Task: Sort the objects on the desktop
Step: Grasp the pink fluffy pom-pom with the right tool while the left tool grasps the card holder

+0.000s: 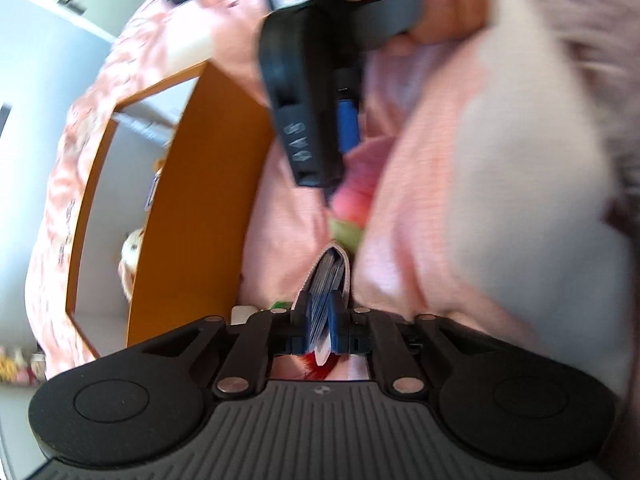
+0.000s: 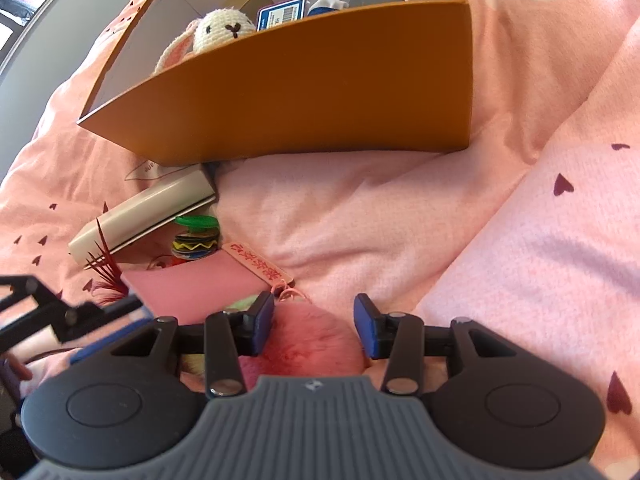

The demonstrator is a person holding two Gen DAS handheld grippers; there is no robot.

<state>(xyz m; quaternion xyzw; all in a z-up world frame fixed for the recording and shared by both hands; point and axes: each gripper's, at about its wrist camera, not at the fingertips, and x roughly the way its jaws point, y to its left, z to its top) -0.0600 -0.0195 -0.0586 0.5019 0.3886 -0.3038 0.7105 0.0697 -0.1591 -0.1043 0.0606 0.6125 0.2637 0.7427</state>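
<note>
1 pompom (image 2: 310, 340), 1 orange box (image 2: 320, 92)

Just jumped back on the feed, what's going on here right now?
A person is sorting small items on a pink bedspread into an orange box, which already holds a crocheted bunny. The left gripper is shut on a thin stack of cards. The right gripper sits over a fluffy pink pom-pom, which lies between the fingers; the left finger touches it, the right stands clear.
</note>
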